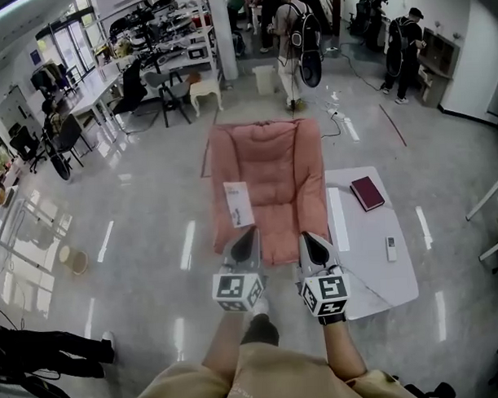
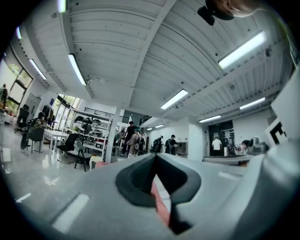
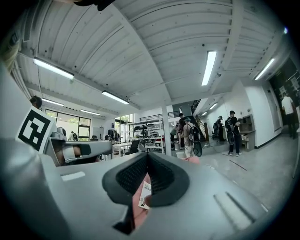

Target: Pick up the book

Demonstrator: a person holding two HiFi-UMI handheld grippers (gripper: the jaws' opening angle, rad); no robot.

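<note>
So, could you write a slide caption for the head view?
Left gripper and right gripper, both shut, held near a pink cushion; the red book lies on the white table.

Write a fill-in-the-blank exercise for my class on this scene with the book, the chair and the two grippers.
1. The book on the white table is dark ____.
2. In the head view, that table stands to the ____ of the pink chair.
3. The jaws of the left gripper and the right gripper are ____, with nothing held.
4. The white booklet lies on the ____, not on the table.

Missing words: red; right; shut; chair.
</note>
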